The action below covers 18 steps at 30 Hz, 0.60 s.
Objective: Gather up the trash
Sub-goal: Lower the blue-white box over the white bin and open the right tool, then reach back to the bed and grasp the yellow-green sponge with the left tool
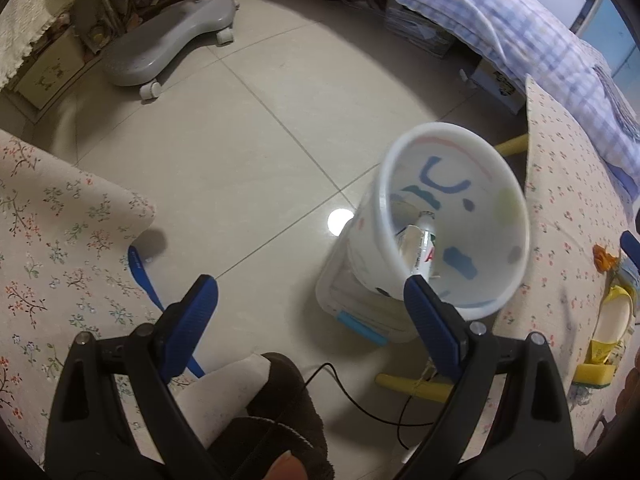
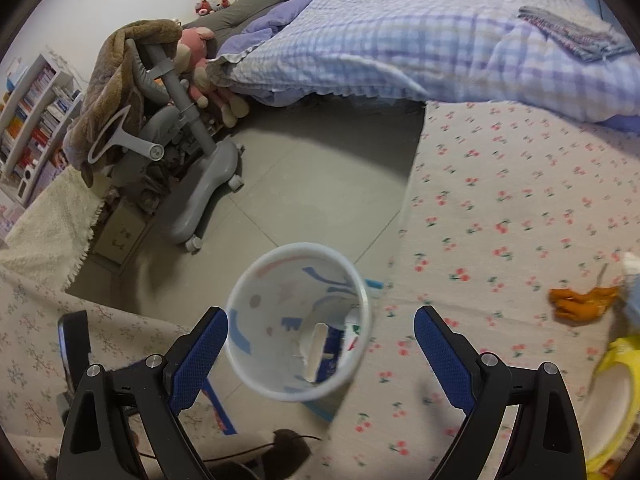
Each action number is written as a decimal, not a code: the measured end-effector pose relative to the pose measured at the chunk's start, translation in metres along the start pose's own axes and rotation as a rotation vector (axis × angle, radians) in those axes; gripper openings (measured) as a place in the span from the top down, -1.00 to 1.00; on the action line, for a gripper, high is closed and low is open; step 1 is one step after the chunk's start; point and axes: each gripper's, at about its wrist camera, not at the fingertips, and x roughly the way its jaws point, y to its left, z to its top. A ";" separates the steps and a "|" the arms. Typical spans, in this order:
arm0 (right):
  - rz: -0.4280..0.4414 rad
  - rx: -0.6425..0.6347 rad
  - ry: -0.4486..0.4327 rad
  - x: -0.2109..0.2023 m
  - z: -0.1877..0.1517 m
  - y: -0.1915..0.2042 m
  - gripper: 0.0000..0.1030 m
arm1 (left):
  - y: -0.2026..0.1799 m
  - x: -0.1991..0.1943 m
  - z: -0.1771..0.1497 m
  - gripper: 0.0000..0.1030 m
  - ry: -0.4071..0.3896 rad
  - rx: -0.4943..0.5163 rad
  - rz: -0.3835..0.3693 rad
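I see the bin (image 2: 298, 324) on the floor beside the table (image 2: 520, 208) already holding a bottle (image 1: 420, 244); both my grippers, left (image 1: 312, 300) and right (image 2: 320, 332), gape empty; orange peel (image 2: 580, 300) and yellow wrapper (image 1: 612, 320) remain.

Bottle label: a single red capital "A" shows on the white label of the plastic bottle (image 1: 420, 246) lying inside the white bin (image 1: 516, 208); the remaining characters are cut off.
Bin wall: blue strokes resembling "U" and a dot, decorative, not readable as a word.
Blue strip (image 1: 138, 268) at the floral cloth's edge: small print, too blurred to read.
Blue carton (image 2: 330, 354) in the bin: print illegible.
Book spines (image 2: 36, 120): illegible.
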 end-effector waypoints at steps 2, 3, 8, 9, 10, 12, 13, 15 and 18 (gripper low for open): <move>-0.024 -0.020 -0.006 -0.011 -0.003 -0.004 -0.86 | -0.010 -0.003 -0.001 -0.82 -0.003 0.017 -0.010; -0.040 -0.030 -0.009 -0.019 -0.005 -0.008 -0.86 | -0.013 -0.004 -0.002 -0.82 -0.004 0.024 -0.015; -0.080 -0.020 -0.013 -0.055 -0.013 -0.037 -0.86 | -0.041 -0.010 -0.007 -0.82 -0.002 0.072 -0.052; -0.093 -0.009 -0.016 -0.064 -0.015 -0.046 -0.86 | -0.047 -0.010 -0.007 -0.82 0.000 0.081 -0.061; -0.104 -0.003 -0.018 -0.070 -0.017 -0.054 -0.86 | -0.053 -0.011 -0.009 -0.82 0.002 0.091 -0.070; -0.136 0.010 -0.027 -0.087 -0.023 -0.072 -0.86 | -0.067 -0.013 -0.011 -0.82 0.008 0.114 -0.090; -0.151 0.014 -0.031 -0.094 -0.025 -0.079 -0.86 | -0.074 -0.014 -0.013 -0.82 0.009 0.122 -0.096; -0.177 0.025 -0.036 -0.107 -0.030 -0.094 -0.86 | -0.087 -0.017 -0.015 -0.83 0.013 0.143 -0.112; -0.200 0.041 -0.037 -0.125 -0.038 -0.113 -0.86 | -0.106 -0.021 -0.020 -0.83 0.017 0.170 -0.138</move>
